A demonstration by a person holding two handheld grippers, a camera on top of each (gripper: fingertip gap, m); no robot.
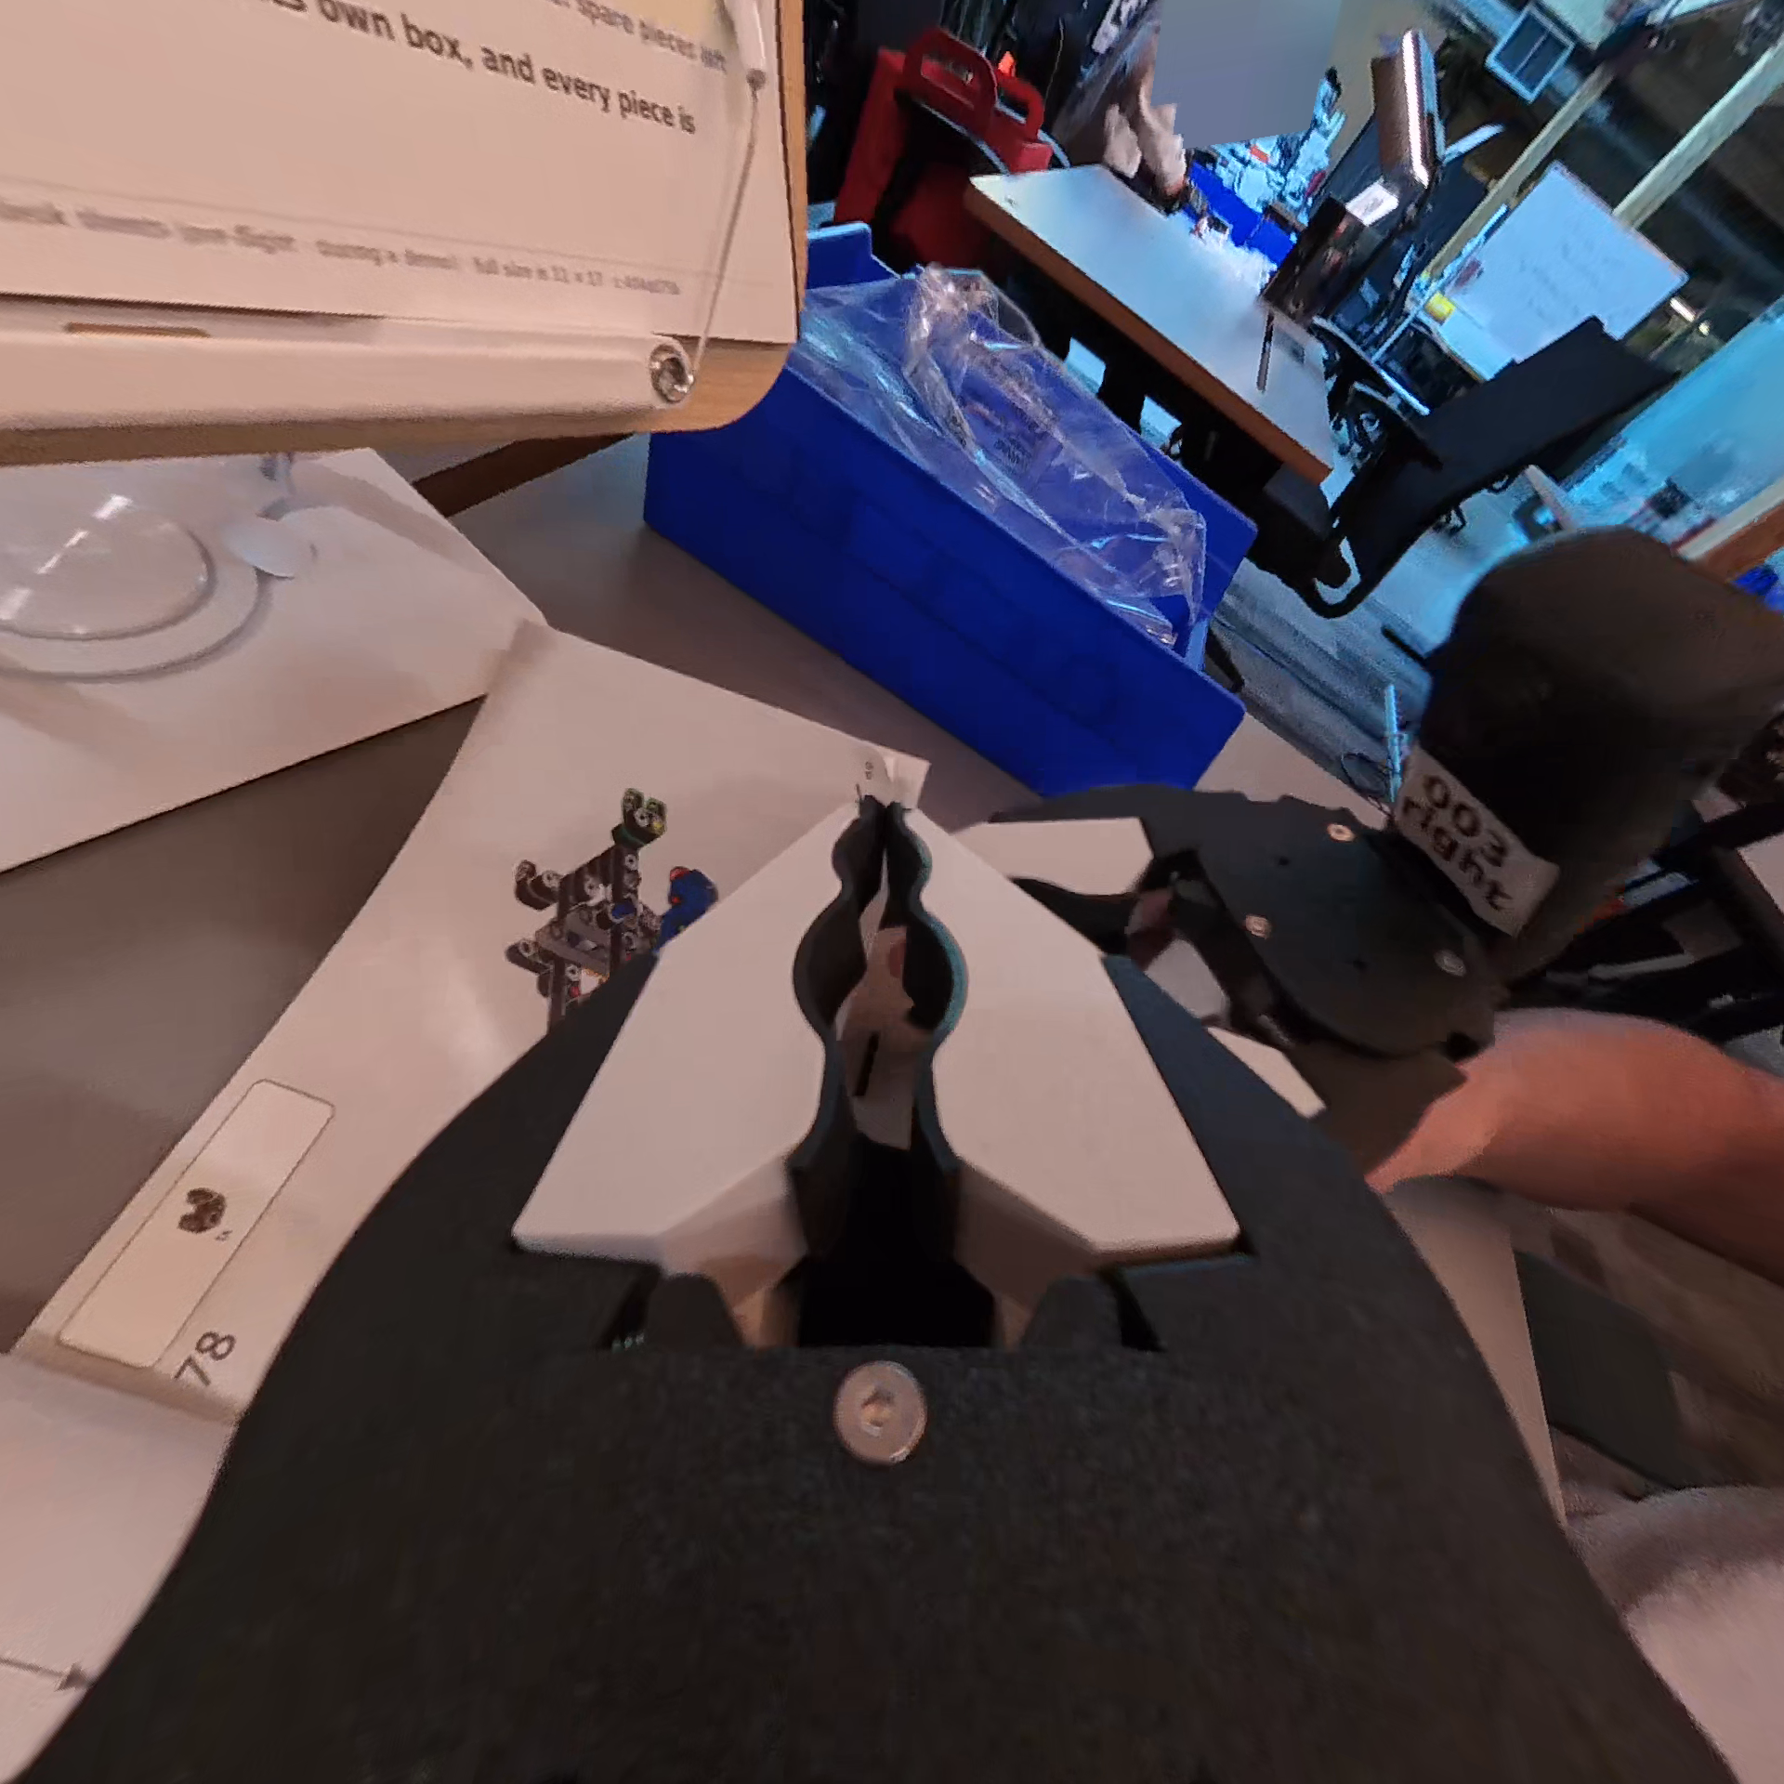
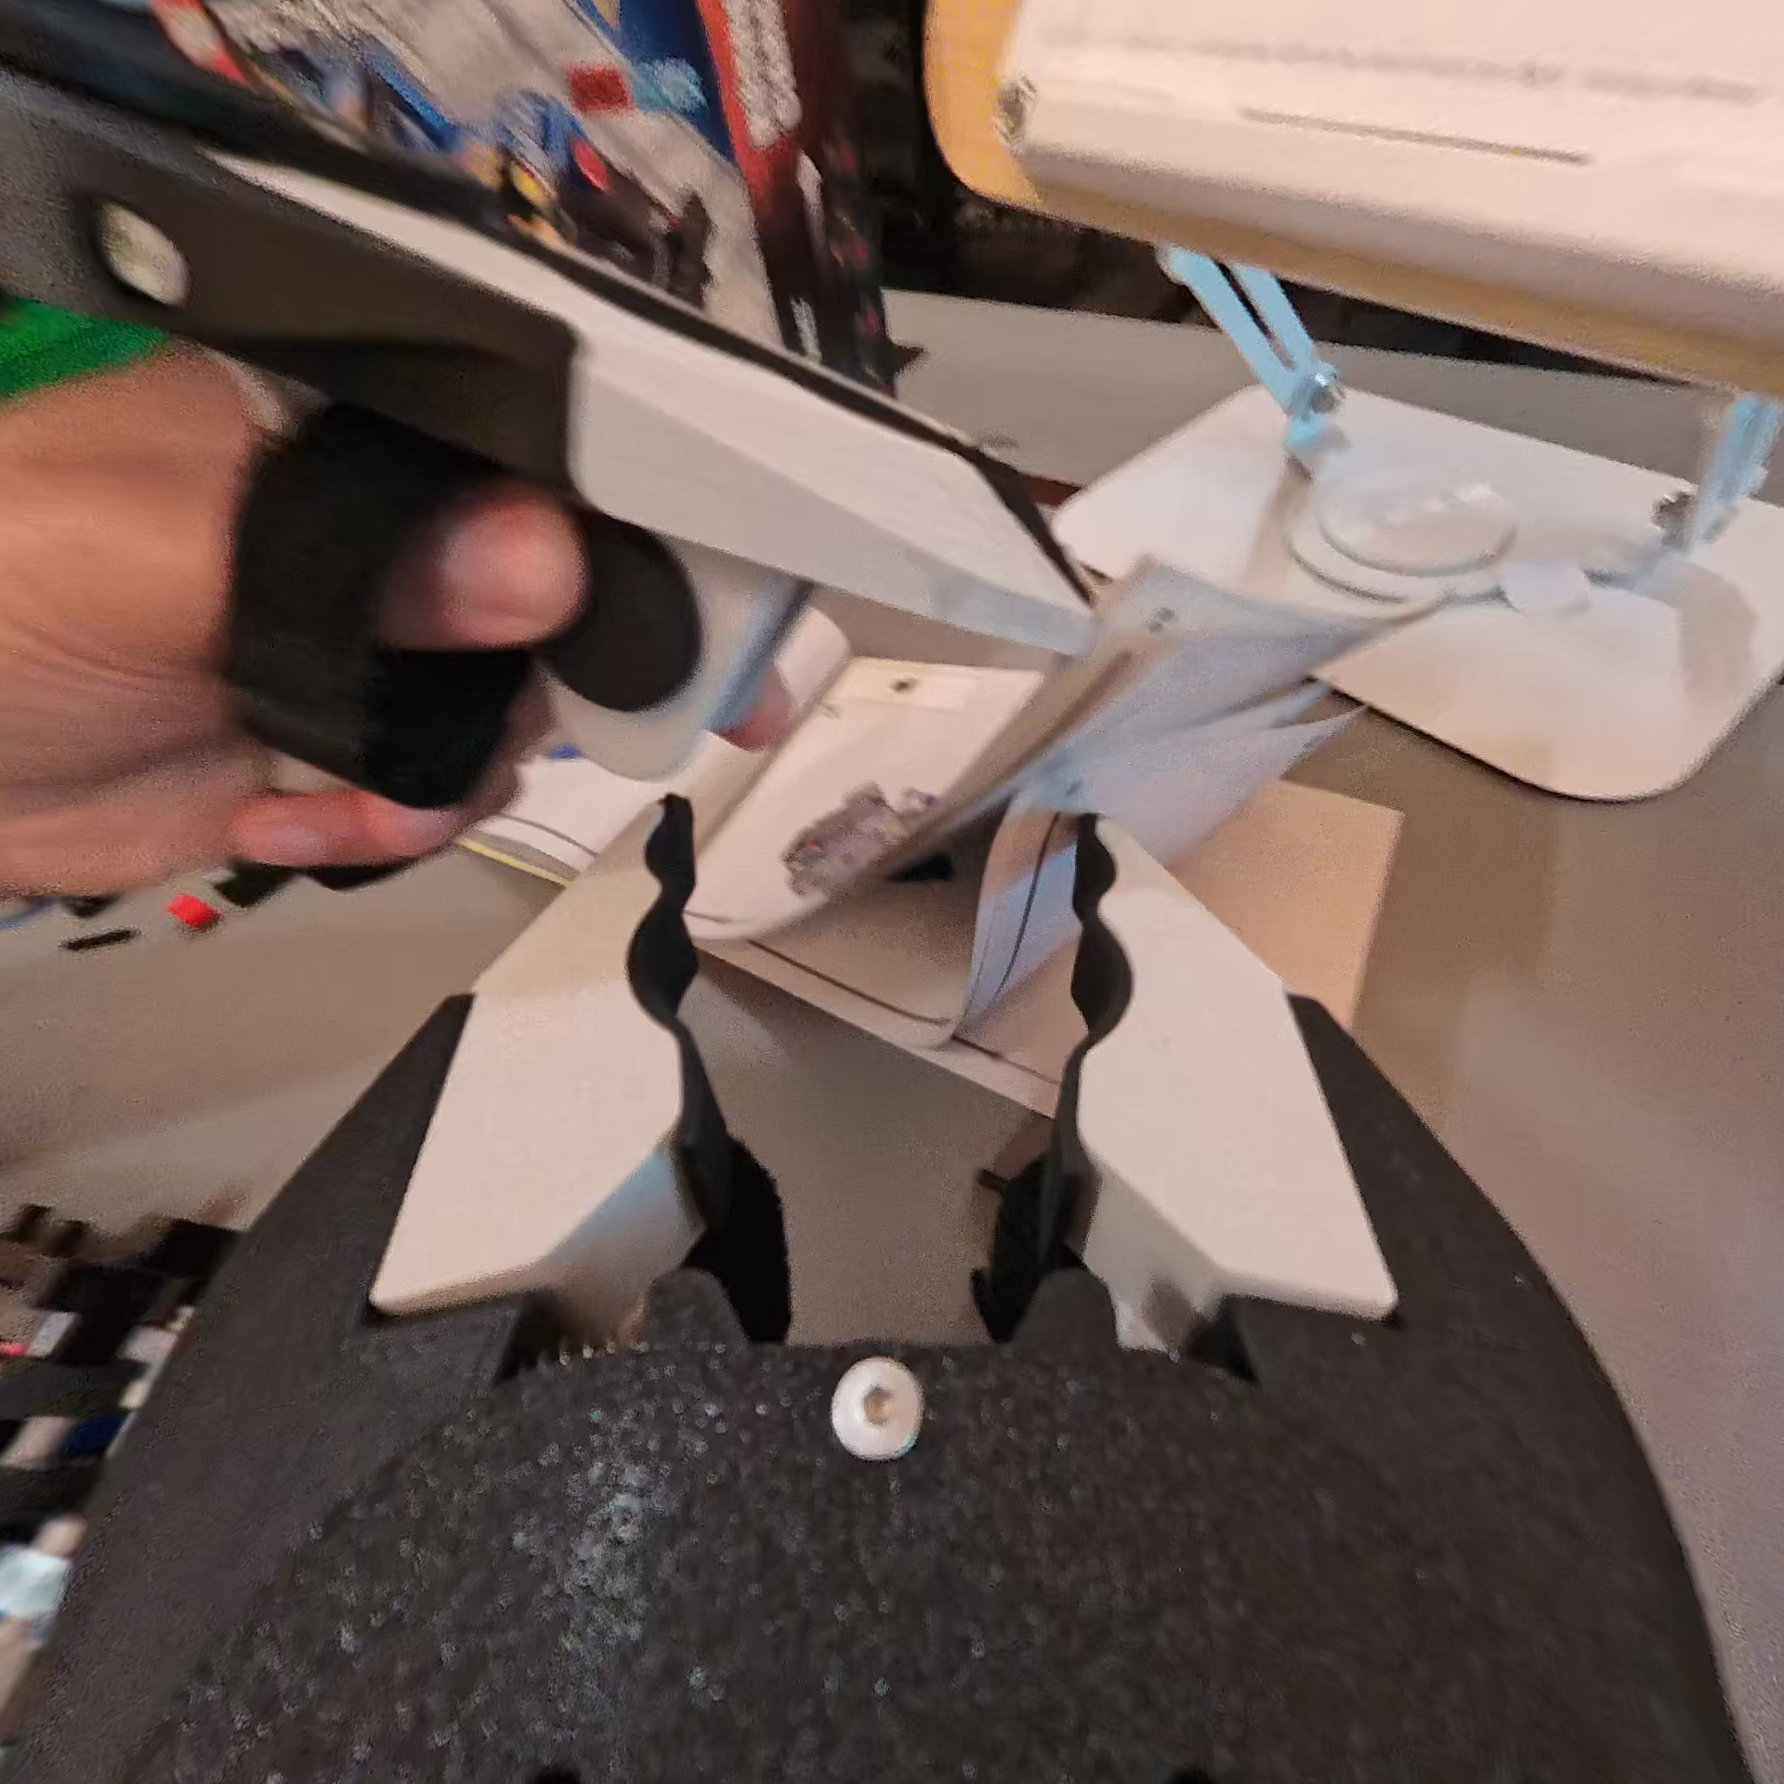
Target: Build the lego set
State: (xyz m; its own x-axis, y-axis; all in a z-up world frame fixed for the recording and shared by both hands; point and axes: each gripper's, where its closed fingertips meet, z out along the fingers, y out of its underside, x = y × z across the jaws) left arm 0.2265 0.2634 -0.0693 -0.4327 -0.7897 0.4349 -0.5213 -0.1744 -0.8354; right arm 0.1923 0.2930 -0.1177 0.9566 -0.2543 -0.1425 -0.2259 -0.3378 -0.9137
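Observation:
The open instruction booklet (image 1: pixel 463 965) lies on the grey table, showing a printed picture of the model. My left gripper (image 1: pixel 883 821) is shut on the edge of one or more booklet pages, with paper showing between its fingers. In the right wrist view the left gripper (image 2: pixel 1081 618) comes in from the upper left and holds the pages lifted off the booklet (image 2: pixel 869 772). My right gripper (image 2: pixel 878 830) is open and empty, its fingertips just in front of the lifted, curling pages. It also shows in the left wrist view (image 1: pixel 1120 907), close on the right.
A blue bin (image 1: pixel 927 579) with a clear plastic bag stands behind the booklet. A white stand base (image 2: pixel 1448 579) carries a sign board (image 1: pixel 386 193) overhead. The lego box (image 2: pixel 627 145) stands at the back. Loose small pieces (image 2: pixel 188 912) lie at the left. My right fingertips sit around 6 cm from my left ones.

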